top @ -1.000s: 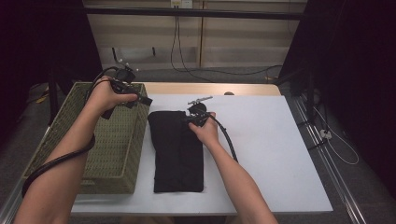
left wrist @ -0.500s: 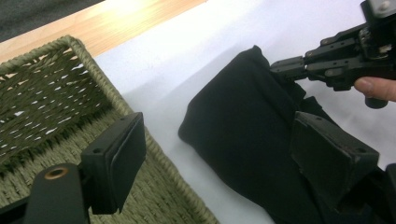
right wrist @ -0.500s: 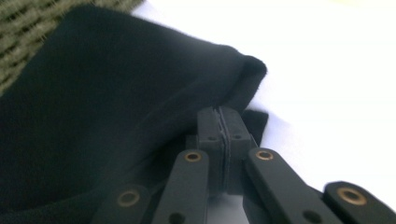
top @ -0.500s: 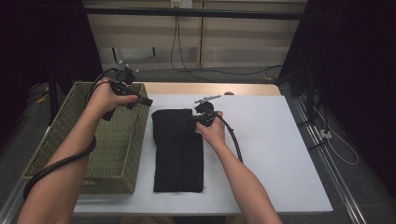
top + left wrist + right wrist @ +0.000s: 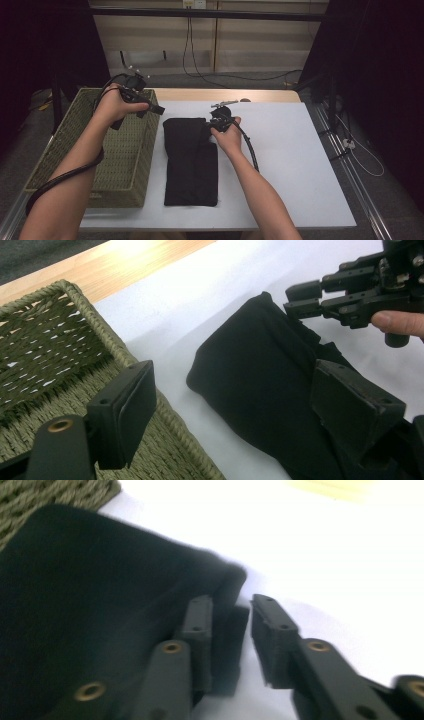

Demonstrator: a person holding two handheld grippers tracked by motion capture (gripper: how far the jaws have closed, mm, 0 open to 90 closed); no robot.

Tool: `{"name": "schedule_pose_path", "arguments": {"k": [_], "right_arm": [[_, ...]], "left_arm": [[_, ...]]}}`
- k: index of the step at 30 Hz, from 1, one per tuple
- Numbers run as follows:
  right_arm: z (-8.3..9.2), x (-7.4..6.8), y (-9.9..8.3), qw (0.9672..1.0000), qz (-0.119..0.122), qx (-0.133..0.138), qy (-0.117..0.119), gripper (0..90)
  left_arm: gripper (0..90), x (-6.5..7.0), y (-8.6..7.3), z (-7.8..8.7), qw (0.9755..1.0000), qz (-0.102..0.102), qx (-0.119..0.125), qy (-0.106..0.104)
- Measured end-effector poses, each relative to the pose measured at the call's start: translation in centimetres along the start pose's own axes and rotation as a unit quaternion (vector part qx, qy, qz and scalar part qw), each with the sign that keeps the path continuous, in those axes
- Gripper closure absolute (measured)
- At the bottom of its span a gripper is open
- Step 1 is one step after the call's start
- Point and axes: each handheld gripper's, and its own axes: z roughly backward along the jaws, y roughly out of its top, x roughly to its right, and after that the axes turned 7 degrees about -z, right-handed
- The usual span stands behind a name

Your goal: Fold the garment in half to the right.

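Observation:
A black folded cloth (image 5: 190,155) lies lengthwise on the white table (image 5: 300,165). My right gripper (image 5: 210,124) is at the cloth's far right corner, low over the table. In the right gripper view the jaws (image 5: 232,610) have just been opening. The cloth's (image 5: 90,595) corner fold stands between them against the left pad, with a gap to the right pad. My left gripper (image 5: 157,109) hovers over the right rim of a green woven basket (image 5: 150,145). Its jaws (image 5: 240,412) are wide open and empty, facing the cloth (image 5: 250,365) and the right gripper (image 5: 300,300).
The basket (image 5: 50,340) stands at the table's left edge, right beside the cloth. A strip of bare wood (image 5: 225,95) runs along the far edge. Cables trail from both grippers, and white table surface lies to the right of the cloth.
My right hand has shifted slightly toward the far right at the cloth's corner. The left hand has kept its place over the basket rim.

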Motion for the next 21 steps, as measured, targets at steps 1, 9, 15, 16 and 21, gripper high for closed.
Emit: {"name": "schedule_pose_path", "arguments": {"k": [1, 9, 15, 16, 21], "right_arm": [[-0.1, 0.1, 0.2, 0.9999, -0.010, 0.004, 0.003, 56.4], [-2.9, -0.5, 0.0, 0.9992, -0.008, -0.038, 0.000, 39.1], [-3.0, -0.1, -0.5, 0.9998, -0.011, -0.017, 0.003, 69.5], [-3.0, -0.1, -0.5, 0.9998, -0.011, -0.017, 0.003, 69.5], [-2.6, -0.7, -0.7, 0.9999, -0.006, -0.005, 0.014, 83.4]], "left_arm": [[18.9, -0.1, 0.0, 0.0, 1.0000, 0.000, -0.001, -0.002], [18.9, 0.1, 0.5, -0.1, 1.0000, -0.002, -0.002, -0.003], [19.2, 0.5, 0.7, -0.1, 1.0000, -0.007, 0.001, -0.002], [19.2, 0.5, 0.7, -0.1, 1.0000, -0.007, 0.001, -0.004], [19.2, 0.8, 0.7, -0.4, 1.0000, -0.006, 0.002, -0.004]]}}
